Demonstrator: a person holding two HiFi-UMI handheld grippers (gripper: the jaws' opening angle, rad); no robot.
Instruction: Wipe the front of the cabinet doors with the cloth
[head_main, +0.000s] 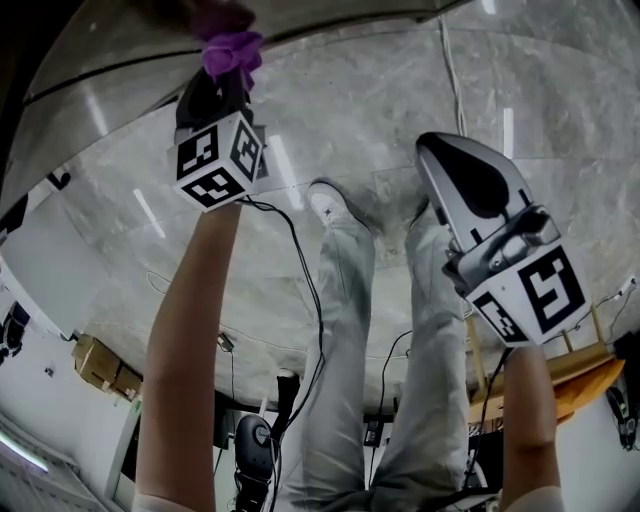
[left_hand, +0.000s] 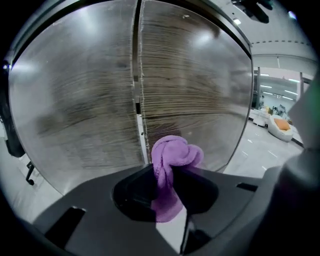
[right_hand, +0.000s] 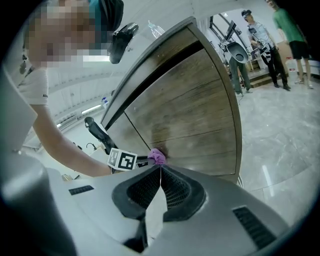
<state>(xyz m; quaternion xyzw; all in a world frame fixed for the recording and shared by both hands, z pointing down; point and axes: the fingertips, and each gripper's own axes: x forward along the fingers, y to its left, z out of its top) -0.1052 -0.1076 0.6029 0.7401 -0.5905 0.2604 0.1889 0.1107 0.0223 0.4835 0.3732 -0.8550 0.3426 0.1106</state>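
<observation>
A purple cloth (left_hand: 172, 165) is bunched between the jaws of my left gripper (left_hand: 167, 172), which is shut on it. The cloth (head_main: 230, 50) sits close against the wood-grain cabinet doors (left_hand: 190, 85), next to the vertical seam (left_hand: 138, 100) between two doors. In the right gripper view the cloth (right_hand: 157, 156) meets the cabinet front (right_hand: 190, 115) low down. My right gripper (right_hand: 160, 172) is shut with nothing between its jaws and hangs away from the cabinet (head_main: 470, 180), over the floor.
Pale marble floor (head_main: 360, 110) lies below, with the person's legs and white shoe (head_main: 328, 203) in the middle. Cables (head_main: 300, 260) trail across it. A cardboard box (head_main: 100, 365) and wooden furniture (head_main: 580, 370) stand behind. People (right_hand: 260, 40) stand far off.
</observation>
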